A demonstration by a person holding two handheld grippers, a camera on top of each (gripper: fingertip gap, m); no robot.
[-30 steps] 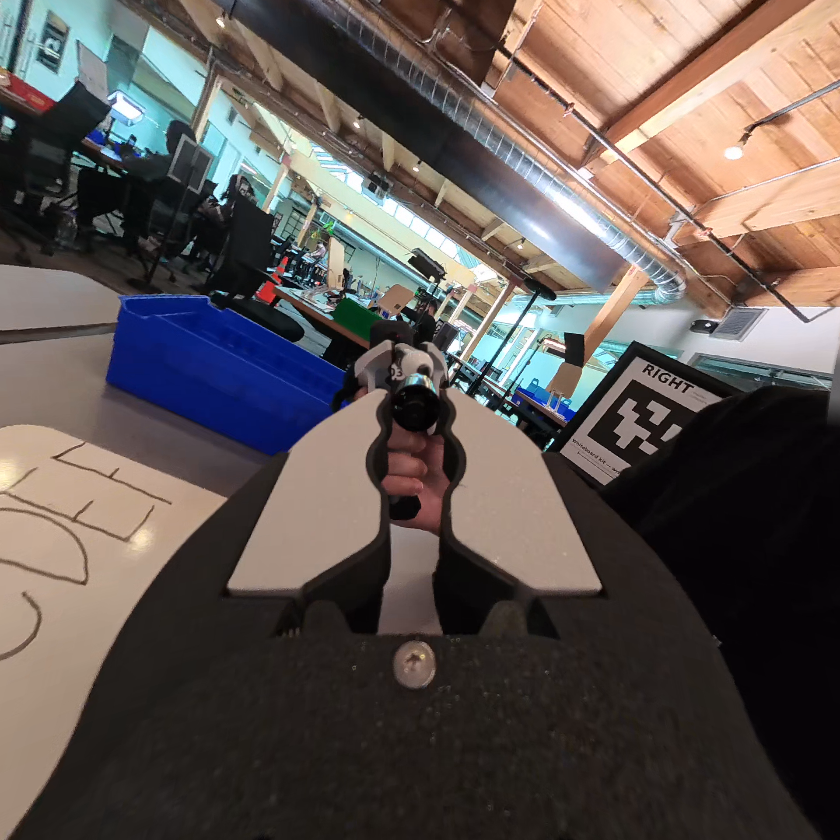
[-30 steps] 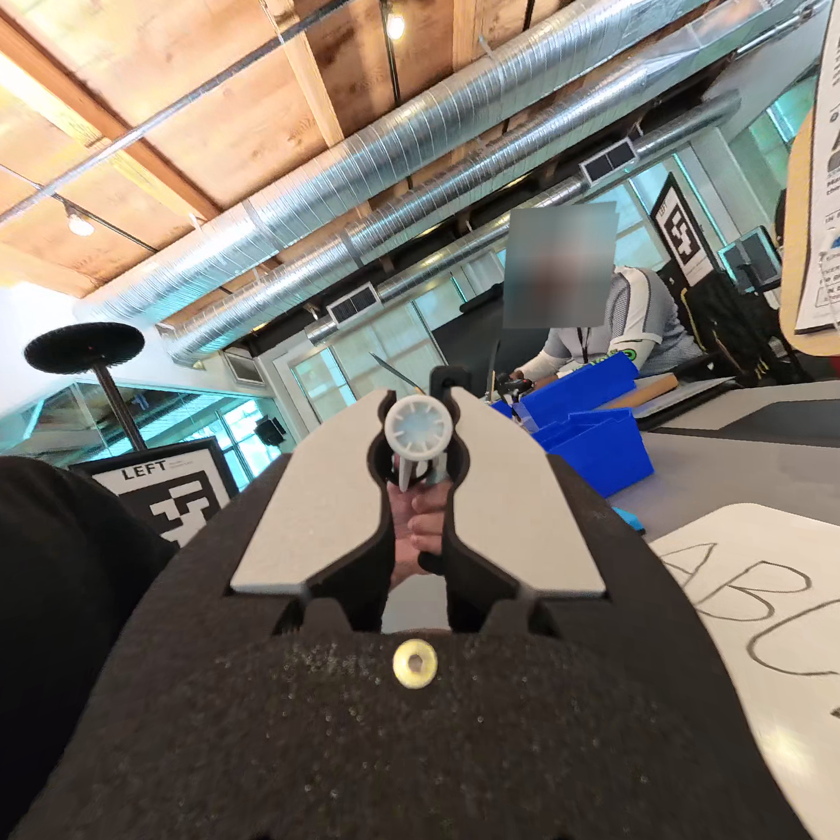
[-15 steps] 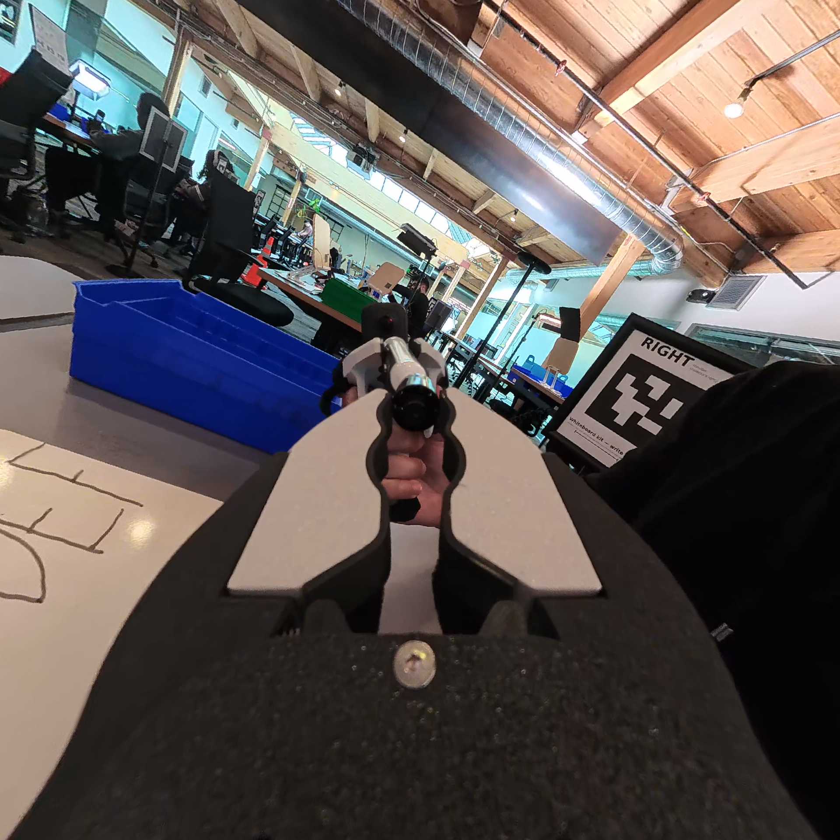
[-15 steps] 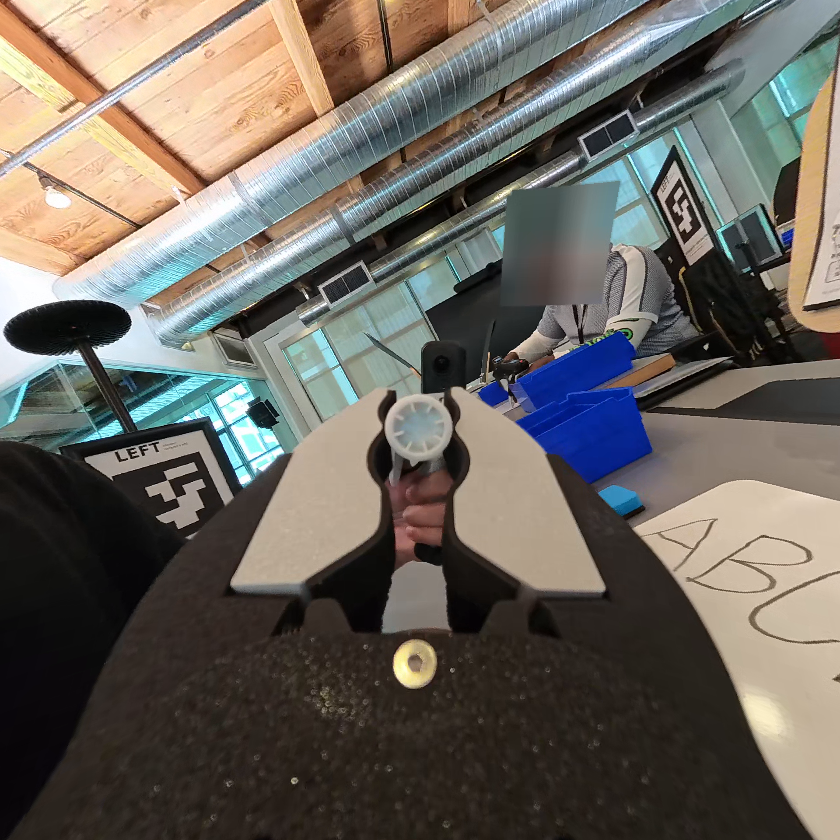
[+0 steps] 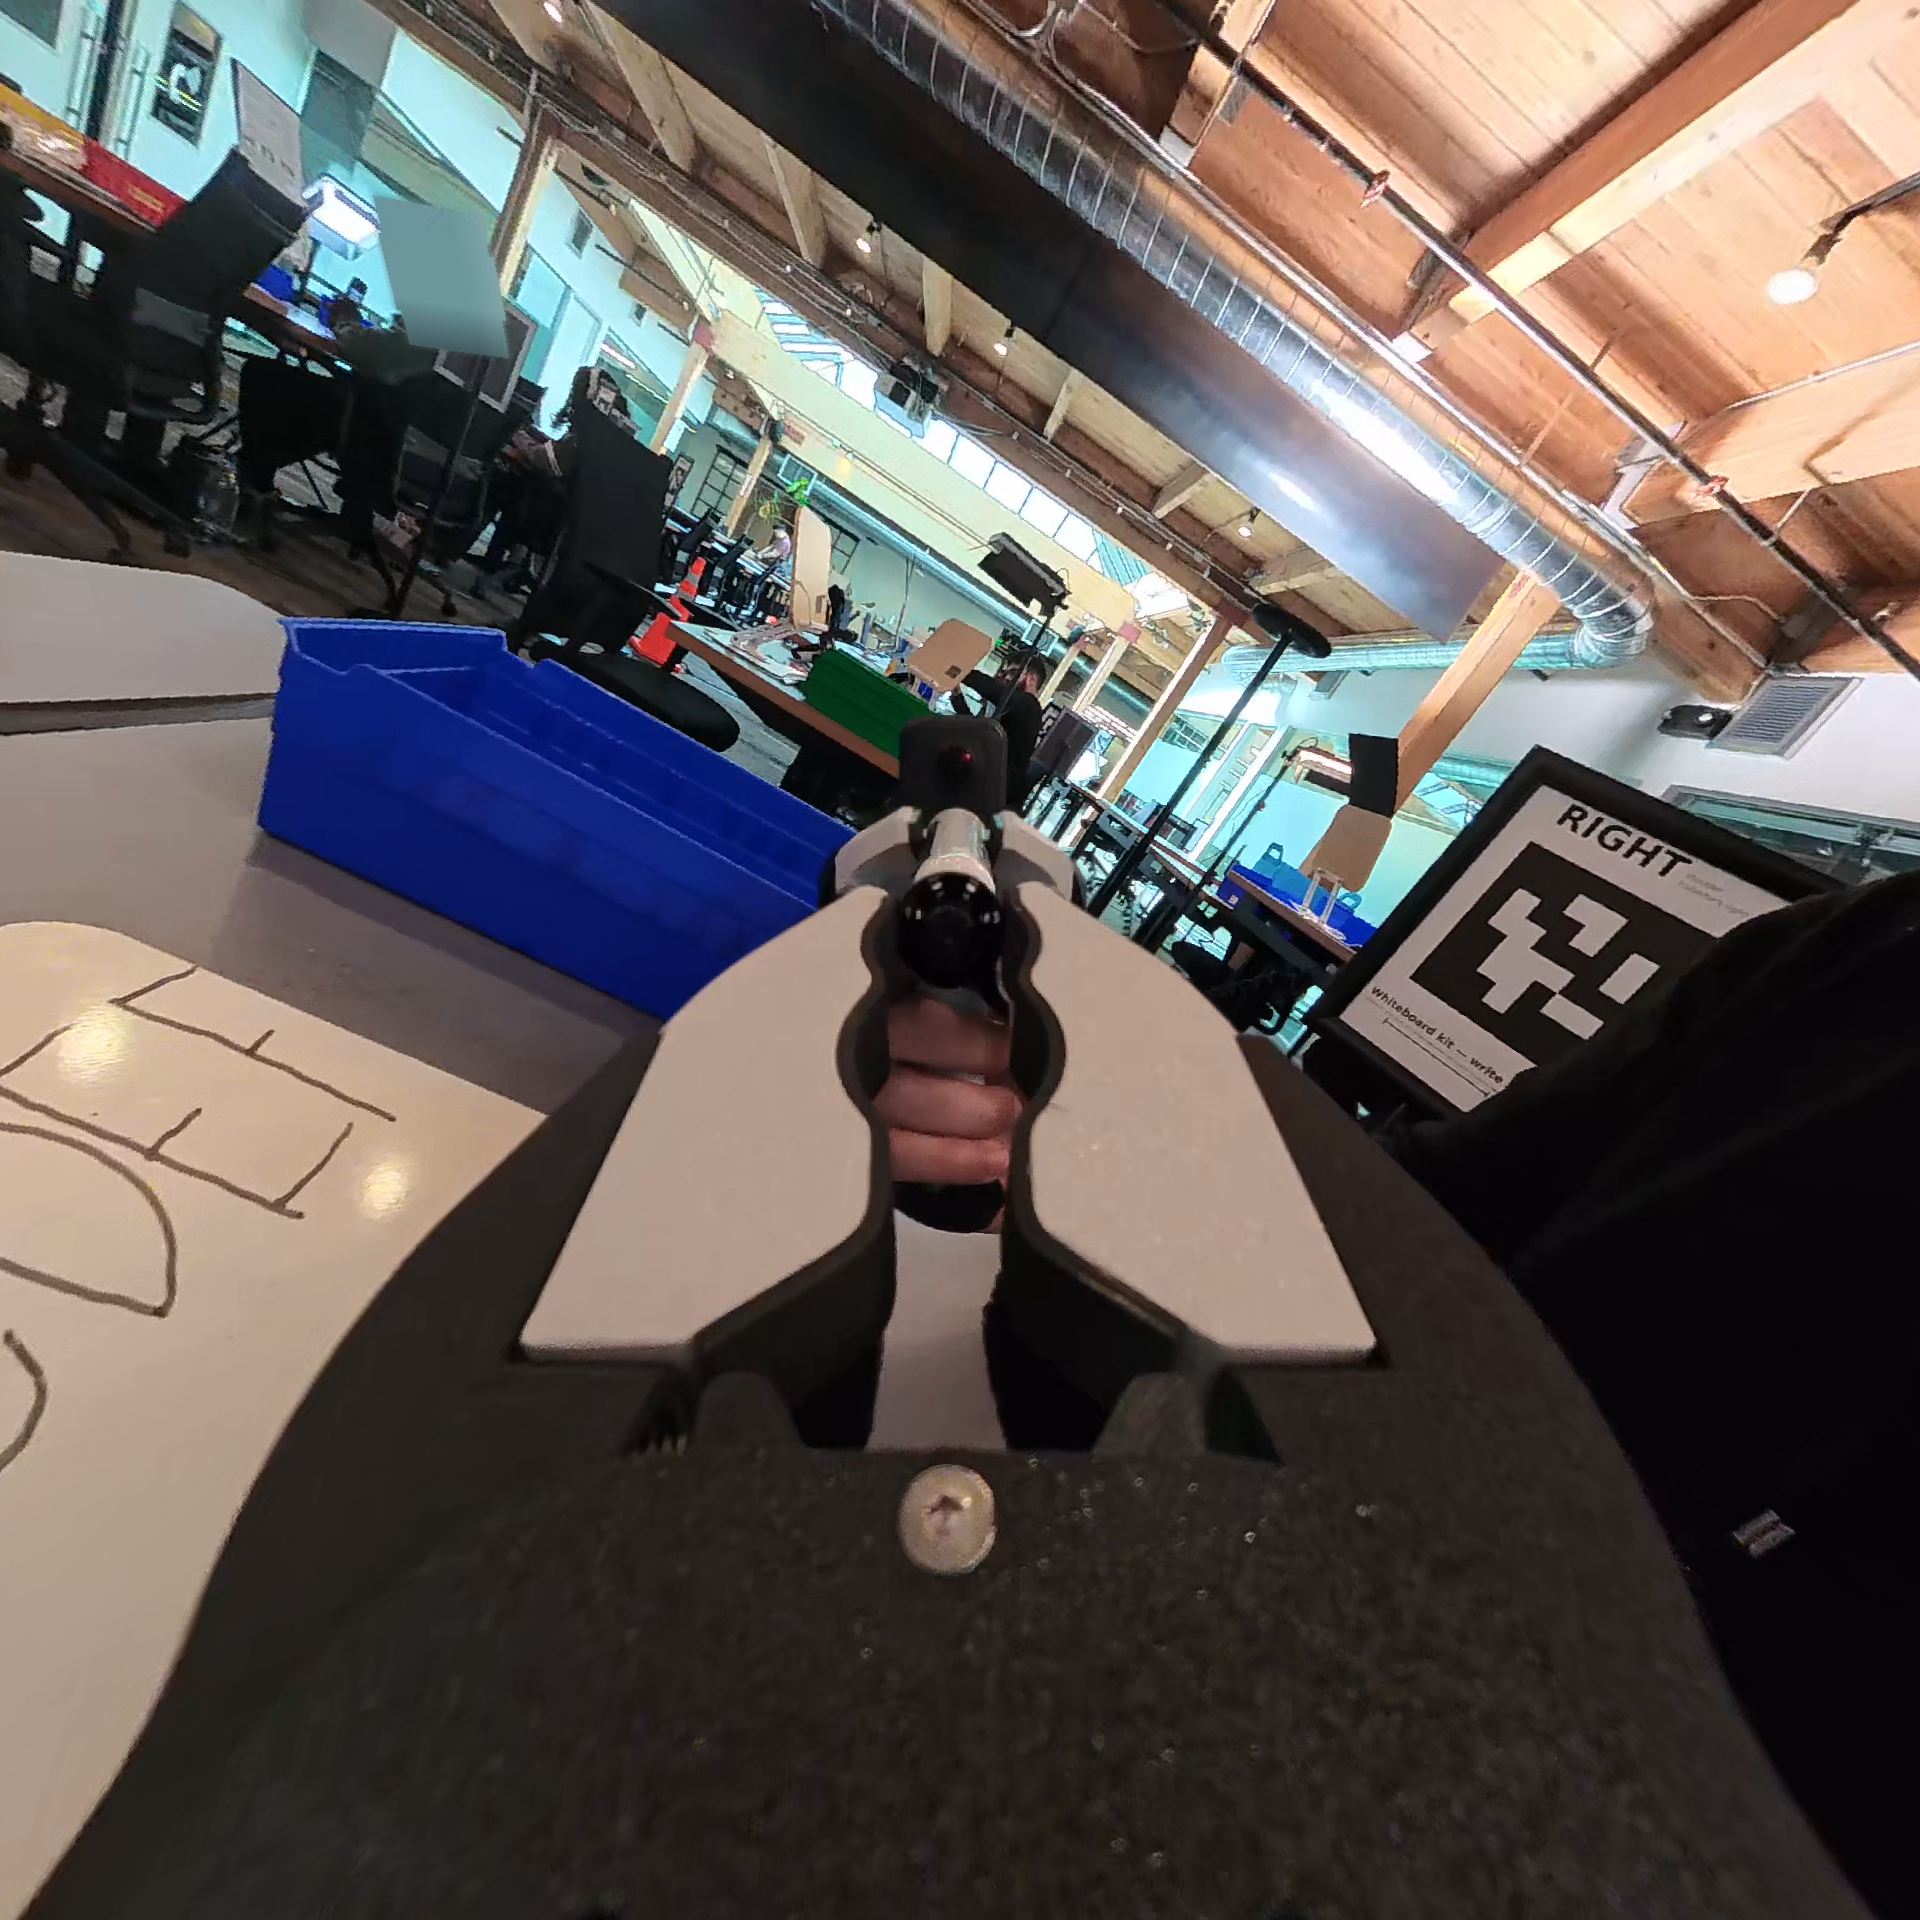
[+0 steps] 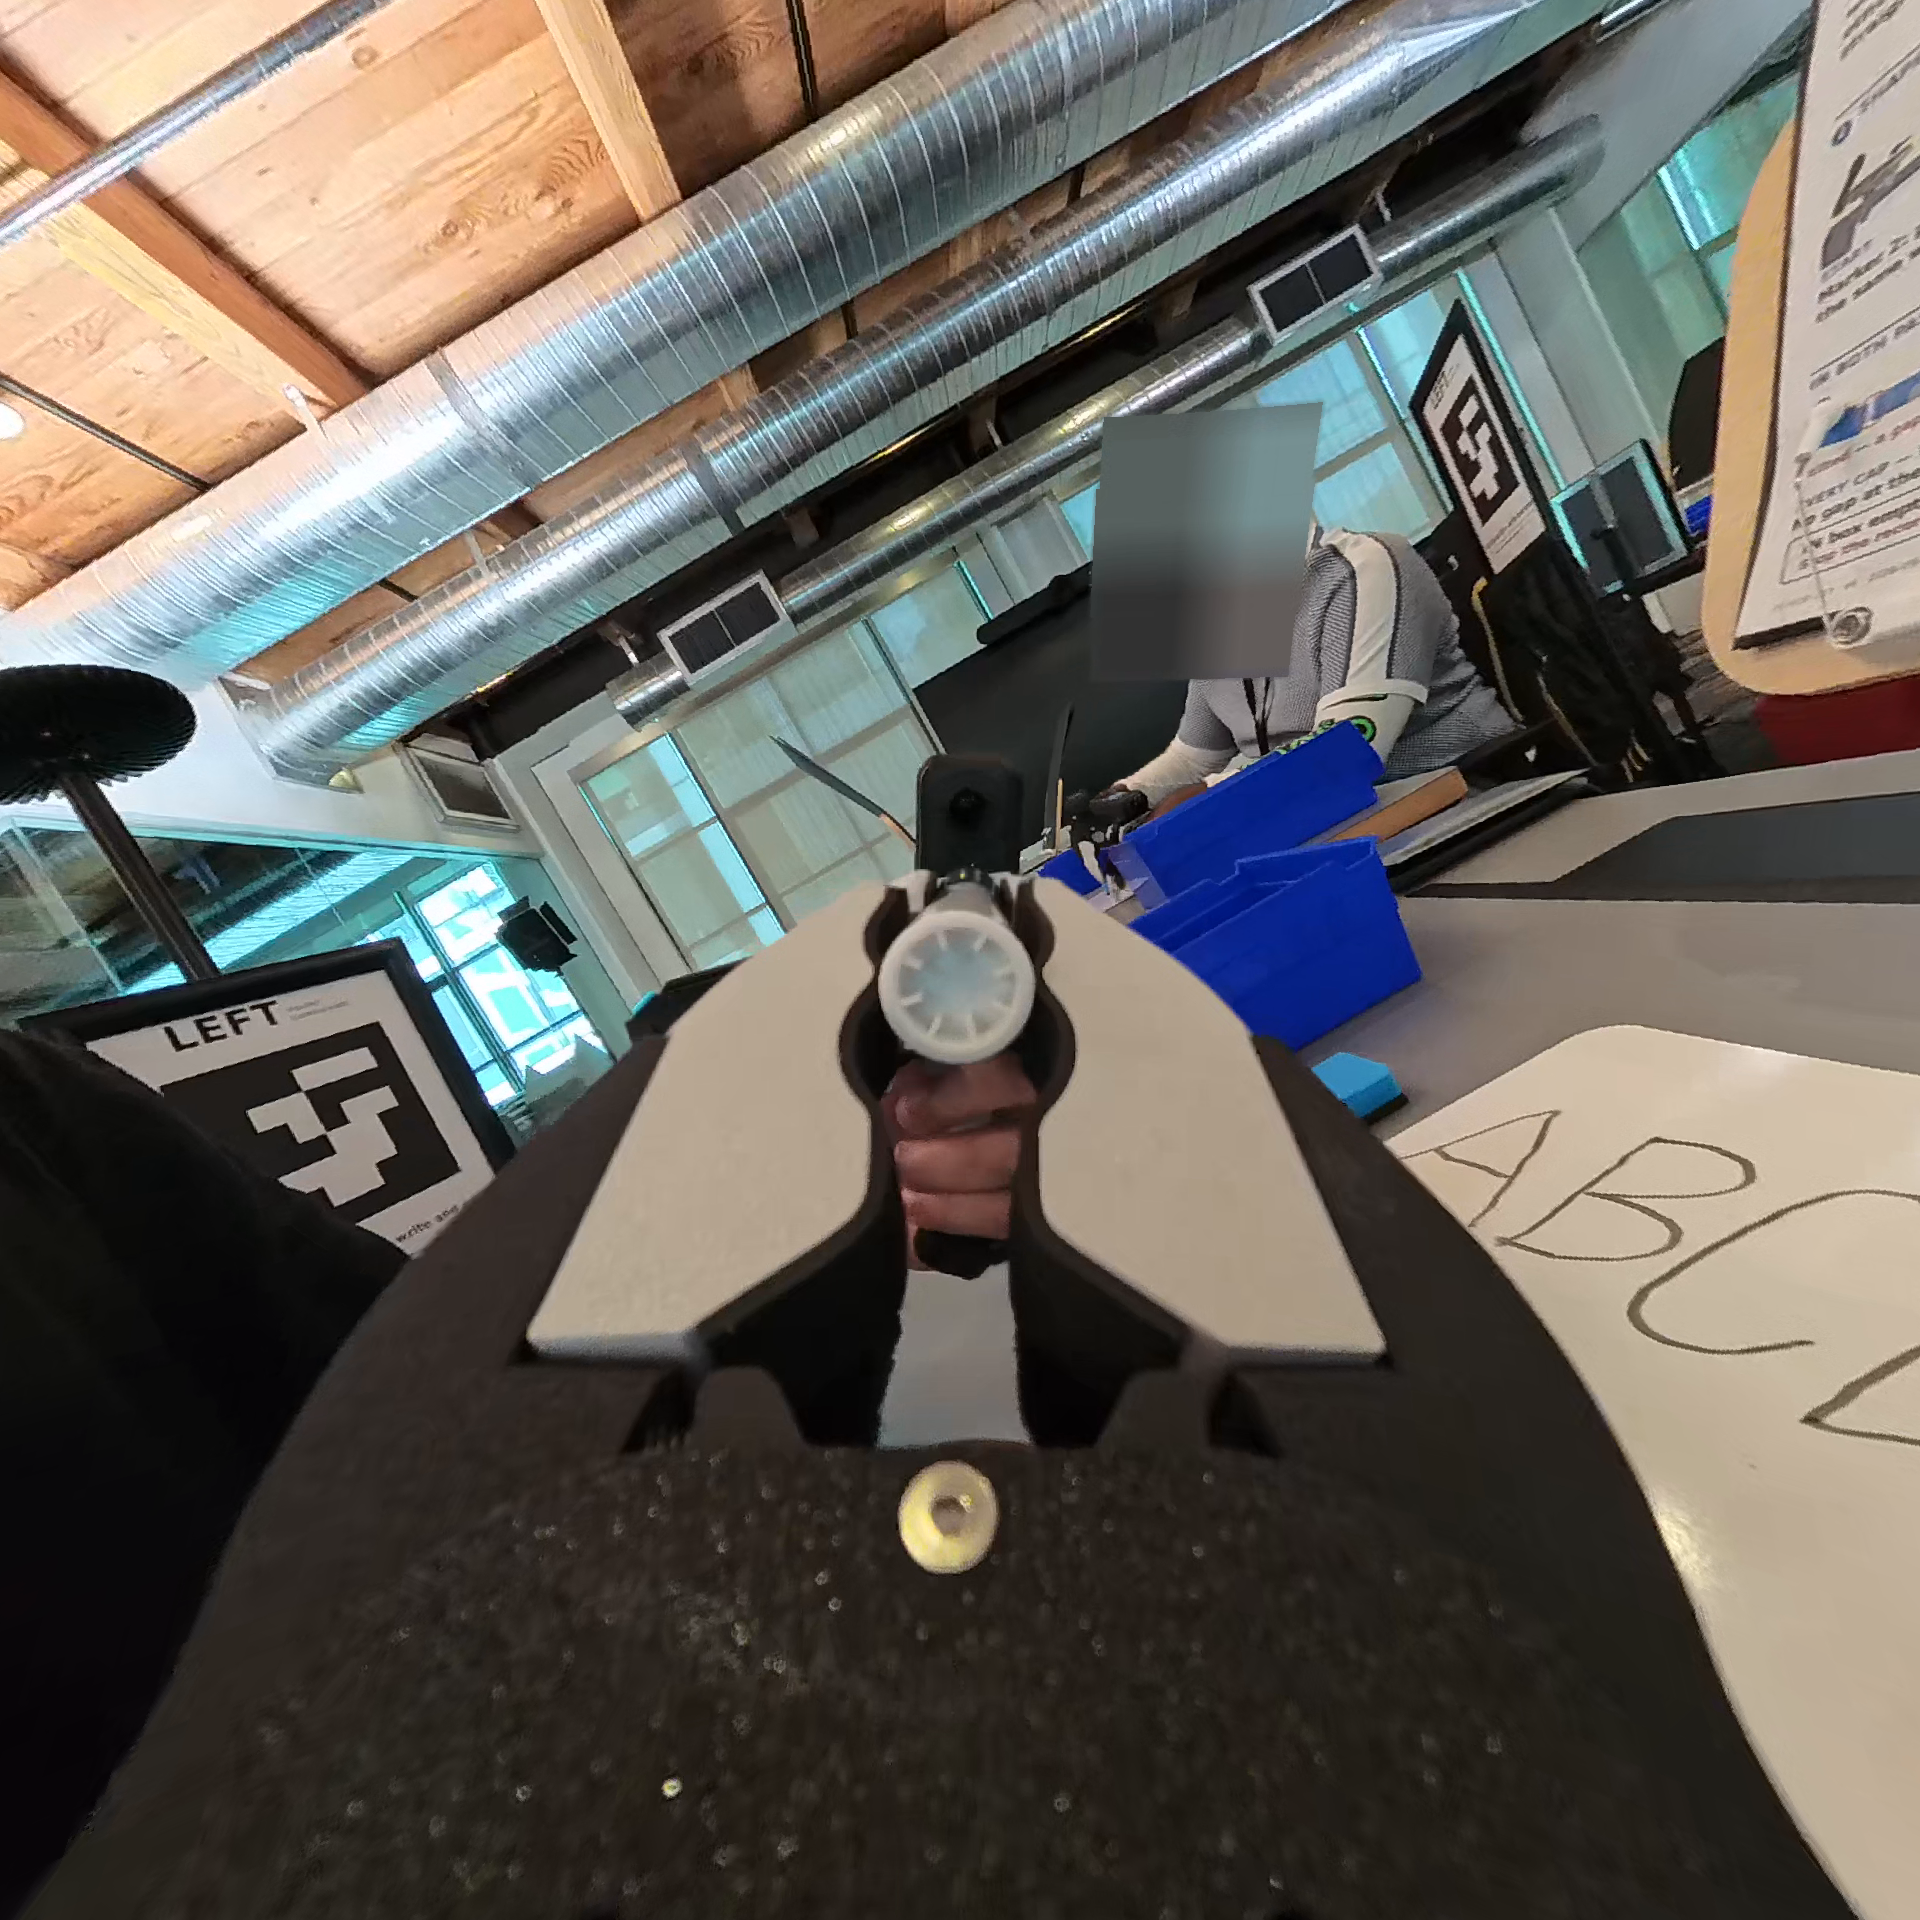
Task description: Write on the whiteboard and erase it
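White marker [image 6: 956, 987] clamped in right hand-held gripper [image 6: 957, 940], black end in left hand-held gripper [image 5: 951, 940] | axis gripper-to-gripper | whiteboard [image 6: 1714, 1403] flat alongside | blue eraser [image 6: 1356, 1083] probably nearer right

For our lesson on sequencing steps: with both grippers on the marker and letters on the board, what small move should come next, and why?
Probably open the left gripper, leaving the marker with the right gripper to set down. Both are shut on opposite ends of it in mid-air, the whiteboard already carries letters, and the blue eraser lies untouched beside it.
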